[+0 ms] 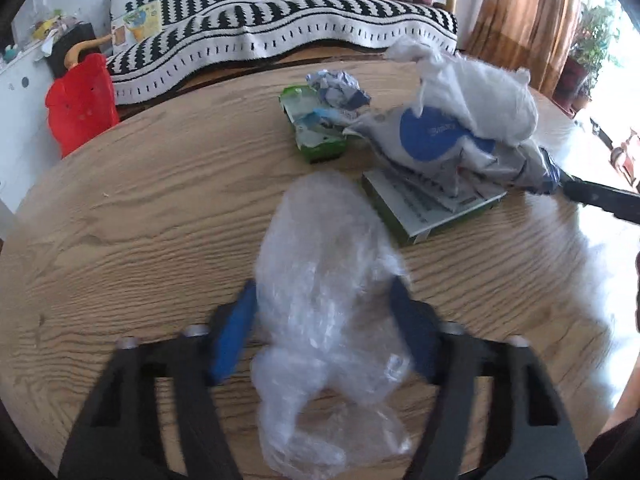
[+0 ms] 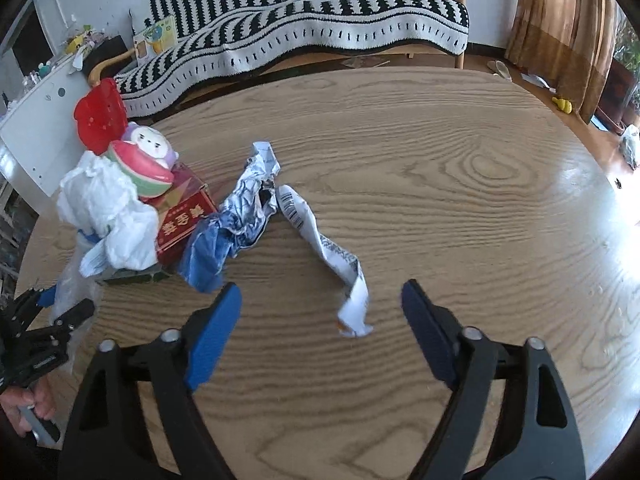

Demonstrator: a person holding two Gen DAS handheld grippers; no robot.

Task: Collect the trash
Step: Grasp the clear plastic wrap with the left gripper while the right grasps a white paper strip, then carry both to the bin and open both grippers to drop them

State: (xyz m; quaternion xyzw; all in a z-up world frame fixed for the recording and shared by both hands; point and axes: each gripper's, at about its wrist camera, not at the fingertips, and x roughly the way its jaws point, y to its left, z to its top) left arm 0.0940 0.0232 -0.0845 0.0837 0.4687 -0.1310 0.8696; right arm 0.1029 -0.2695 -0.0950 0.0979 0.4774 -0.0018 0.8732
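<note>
My left gripper [image 1: 324, 300] is shut on a clear crumpled plastic bag [image 1: 328, 280] just above the wooden table [image 1: 120, 220]. Beyond it lie a green box [image 1: 432, 208], a white and blue wrapper pile [image 1: 452, 128], a green packet [image 1: 316, 128] and a crumpled paper ball [image 1: 340, 88]. My right gripper [image 2: 320, 300] is open and empty, low over the table. A twisted white wrapper strip [image 2: 324, 248] lies between and ahead of its fingers. A crumpled blue and silver wrapper [image 2: 236, 216] lies to its left, beside white tissue [image 2: 108, 208] and a red box [image 2: 184, 216].
A red plastic chair [image 1: 80, 100] stands at the table's far left edge. A striped sofa [image 1: 280, 20] runs behind the table. A toy figure [image 2: 148, 144] and a pink bowl [image 2: 140, 172] sit on the red box. The left gripper shows in the right wrist view [image 2: 60, 308].
</note>
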